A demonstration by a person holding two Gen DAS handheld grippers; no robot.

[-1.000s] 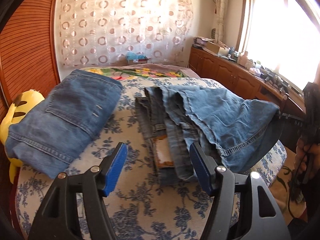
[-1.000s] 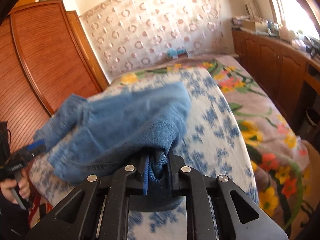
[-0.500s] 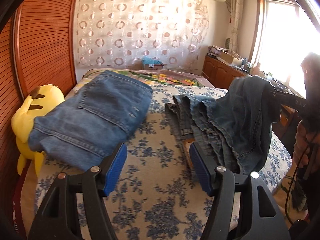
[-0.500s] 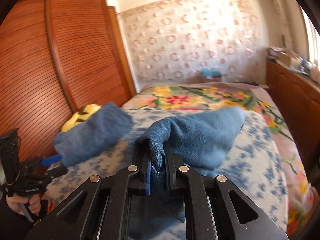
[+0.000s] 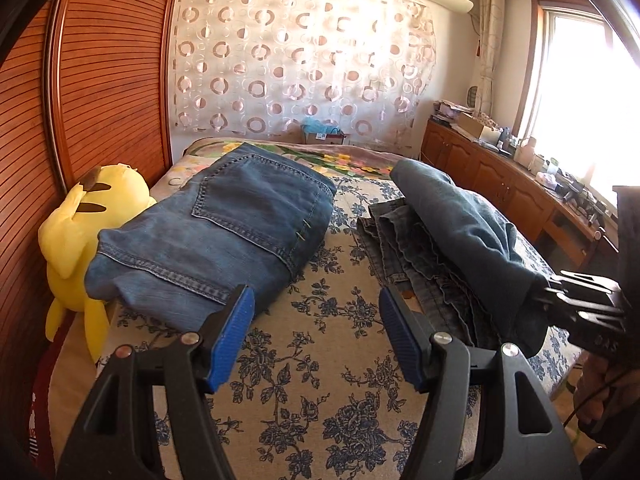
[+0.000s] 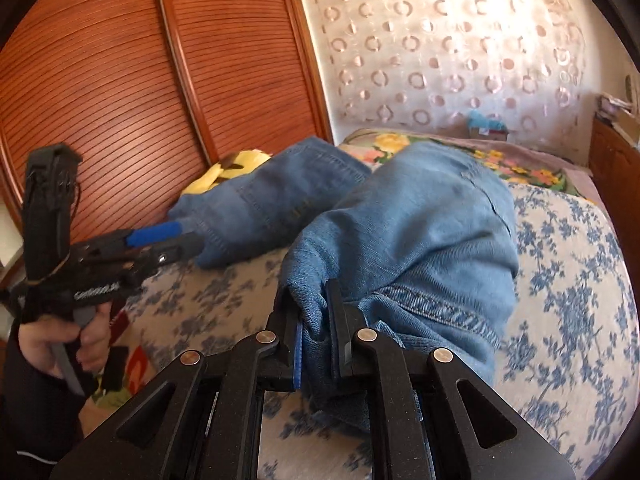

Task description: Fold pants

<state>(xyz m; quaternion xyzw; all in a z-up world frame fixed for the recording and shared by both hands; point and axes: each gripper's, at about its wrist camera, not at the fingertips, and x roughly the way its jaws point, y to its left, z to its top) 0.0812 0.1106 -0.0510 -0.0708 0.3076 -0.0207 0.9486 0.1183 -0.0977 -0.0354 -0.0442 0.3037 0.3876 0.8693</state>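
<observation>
Denim is bunched between the jaws of the right gripper (image 6: 318, 334), clamped tight on a hem edge of the jeans (image 6: 416, 240) being folded. That pair lies on the right side of the bed, and the gripped leg is lifted off the stack and carried over it, so the cloth arches up from the mattress and drapes down to the claw. Holding it by the hem looks deliberate: it lets the whole leg swing across as one panel, which is likely how the next fold gets made. Beneath the raised part, the rest of the jeans (image 5: 424, 256) rests in pleated layers on the blue floral bedspread (image 5: 320, 380).

Well apart to the left, the left gripper (image 5: 316, 338) hovers over bare bedspread with its blue pads (image 5: 234, 336) standing wide and nothing between them. My guess is it waits to pin or catch the cloth once the leg comes down. A hand (image 6: 60, 340) squeezes its trigger handle at the near left.

Just beyond that open claw sits a second pair of folded jeans (image 5: 224, 236), pocket up, already finished by the look of it and set aside at the left edge. A yellow plush toy (image 5: 84, 232) is wedged between that pile and the slatted wooden wardrobe door (image 5: 100, 80). Farther off, a flowered quilt (image 5: 336, 158) covers the bed's head under a ring-patterned curtain (image 5: 300, 60).
</observation>
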